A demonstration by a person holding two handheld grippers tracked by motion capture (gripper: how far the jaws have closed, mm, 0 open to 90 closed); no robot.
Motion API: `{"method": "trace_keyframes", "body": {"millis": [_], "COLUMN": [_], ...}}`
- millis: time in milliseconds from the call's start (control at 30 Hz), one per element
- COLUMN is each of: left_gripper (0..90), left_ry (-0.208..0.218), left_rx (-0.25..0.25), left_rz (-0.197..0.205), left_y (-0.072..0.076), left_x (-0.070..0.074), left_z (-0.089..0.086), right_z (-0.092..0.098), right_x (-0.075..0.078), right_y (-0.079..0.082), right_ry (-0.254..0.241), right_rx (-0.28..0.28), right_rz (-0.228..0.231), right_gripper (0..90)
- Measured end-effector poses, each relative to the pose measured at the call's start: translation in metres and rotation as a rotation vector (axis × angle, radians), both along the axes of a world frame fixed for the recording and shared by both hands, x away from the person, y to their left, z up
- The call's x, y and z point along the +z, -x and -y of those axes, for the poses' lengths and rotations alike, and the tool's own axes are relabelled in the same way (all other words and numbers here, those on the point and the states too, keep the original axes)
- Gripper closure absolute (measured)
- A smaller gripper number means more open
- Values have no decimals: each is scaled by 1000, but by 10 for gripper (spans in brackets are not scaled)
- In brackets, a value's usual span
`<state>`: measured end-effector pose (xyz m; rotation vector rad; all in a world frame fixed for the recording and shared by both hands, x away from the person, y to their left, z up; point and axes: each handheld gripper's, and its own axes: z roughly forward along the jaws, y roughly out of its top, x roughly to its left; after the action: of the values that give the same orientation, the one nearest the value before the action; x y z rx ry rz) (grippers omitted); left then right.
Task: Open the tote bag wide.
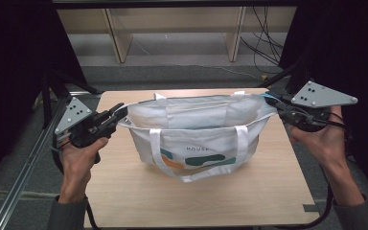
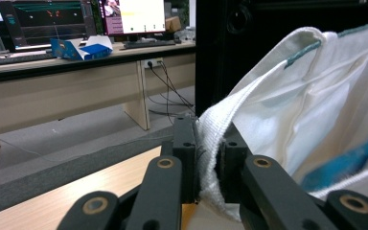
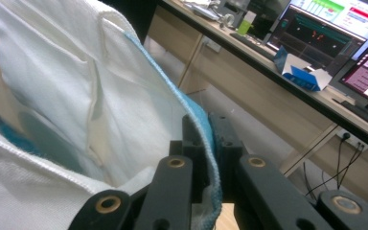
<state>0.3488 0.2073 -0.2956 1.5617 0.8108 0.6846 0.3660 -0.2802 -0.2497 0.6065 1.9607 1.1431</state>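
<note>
- High view: white tote bag (image 1: 196,136) stands mid-table, mouth stretched wide.
- Left gripper (image 1: 116,114) is clamped on its left rim, right gripper (image 1: 274,103) on its right.
- Grasping and opening look done; lifting or filling probably remains.

One white tote bag (image 1: 196,132), two tongs, left (image 1: 120,111) and right (image 1: 271,101), one wooden table (image 1: 249,191)

A white cloth tote bag (image 1: 196,136) stood upright near the middle of a wooden table, its mouth stretched wide open and pulled taut at both ends. Teal and orange shapes and small lettering marked its near face, where two white handles (image 1: 191,172) hung down in a loop onto the tabletop.
</note>
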Motion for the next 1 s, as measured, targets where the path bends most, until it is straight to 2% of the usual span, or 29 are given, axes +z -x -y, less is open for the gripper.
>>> {"method": "trace_keyframes", "body": {"millis": [67,100,267,333,433,500,600,667,700,767,833,900,1000], "left_gripper": [815,815,808,808,806,804,801,800,799,800,798,795,796], "left_ry": [-28,-34,-42,-53,-65,-49,4,14,23,31,34,53,14], "left_rx": [4,9,-19,-33,-22,-14,2,13,18,27,28,23,32], "left_rz": [-18,-25,-79,-103,-145,-165,-190,-200,-202,-207,-217,-234,-262], "left_y": [-3,-5,-11,-14,-23,-30,-43,-49,-51,-55,-60,-65,-74], "left_x": [-2,-5,-20,-28,-40,-47,-54,-57,-57,-58,-58,-58,-60], "left_z": [2,3,3,4,7,8,7,7,7,8,9,10,12], "right_z": [0,0,1,2,2,1,0,-3,-2,-4,-4,-4,-4], "right_x": [-5,-7,-27,-30,-39,-44,-54,-61,-62,-67,-70,-73,-82], "right_y": [-4,-5,-14,-15,-23,-27,-38,-44,-47,-50,-53,-56,-63], "right_ry": [28,24,25,24,45,56,55,50,66,52,61,61,64], "right_rx": [-11,-13,-40,-43,-53,-57,-68,-82,-79,-85,-92,-96,-108], "right_rz": [1,-16,-40,-56,-73,-87,-107,-138,-122,-154,-150,-167,-188], "right_gripper": [870,870,870,870,870,870,869,869,869,868,868,868,867]}}
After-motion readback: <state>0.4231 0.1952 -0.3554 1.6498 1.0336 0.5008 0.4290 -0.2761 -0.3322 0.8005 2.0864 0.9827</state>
